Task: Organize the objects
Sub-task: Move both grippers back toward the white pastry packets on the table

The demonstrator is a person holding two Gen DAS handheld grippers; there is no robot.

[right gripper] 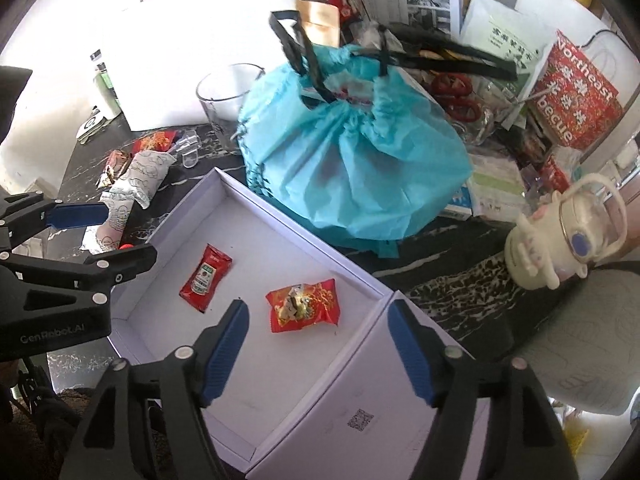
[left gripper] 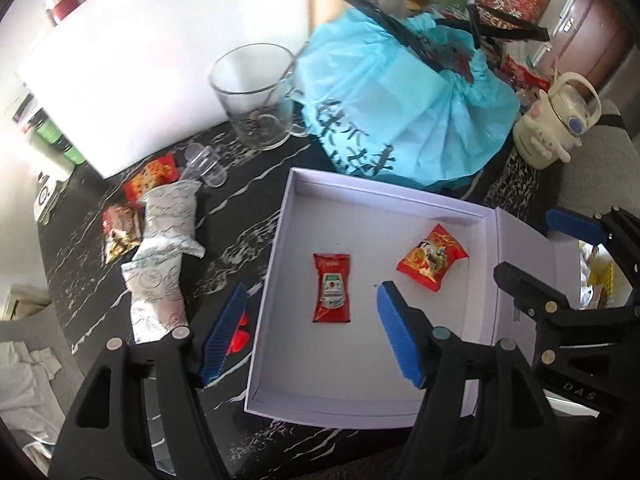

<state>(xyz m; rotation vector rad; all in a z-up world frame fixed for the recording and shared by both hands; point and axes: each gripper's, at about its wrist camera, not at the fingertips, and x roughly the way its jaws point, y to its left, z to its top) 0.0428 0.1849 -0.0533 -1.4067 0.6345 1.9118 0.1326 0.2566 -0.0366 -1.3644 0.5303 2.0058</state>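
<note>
Left gripper (left gripper: pixel 312 328): jaws spread wide, nothing held. Its blue-padded fingers straddle the near left wall of the shallow white cardboard box (left gripper: pixel 276 240); one finger stands outside over the black marbled tabletop (left gripper: pixel 240 216), the other inside the box.

Between those fingers, on the box floor, lies a flat red ketchup sachet (left gripper: pixel 331 288). Beyond the inner finger and to its right lies a crinkled red-and-orange snack packet (left gripper: pixel 432 258), apart from the sachet.

Right gripper (right gripper: pixel 318 346): jaws wide open, empty. It hangs over the near right part of the box, one finger over the box floor, the other over the opened white lid flap (right gripper: pixel 360 412). The snack packet sits just ahead, between the fingertips' lines; the sachet lies ahead and left of it.

Outside the box, left of the left gripper: two white patterned pouches (left gripper: pixel 170 216) end to end, further red wrapped snacks (left gripper: pixel 154 174) beyond them, and a small red item (left gripper: pixel 240 334) partly hidden behind the outer finger.

Ahead of both grippers: a crumpled turquoise plastic bag (left gripper: pixel 400 104), a clear glass mug (left gripper: pixel 256 92), a cream lidded bottle (left gripper: pixel 552 120).
</note>
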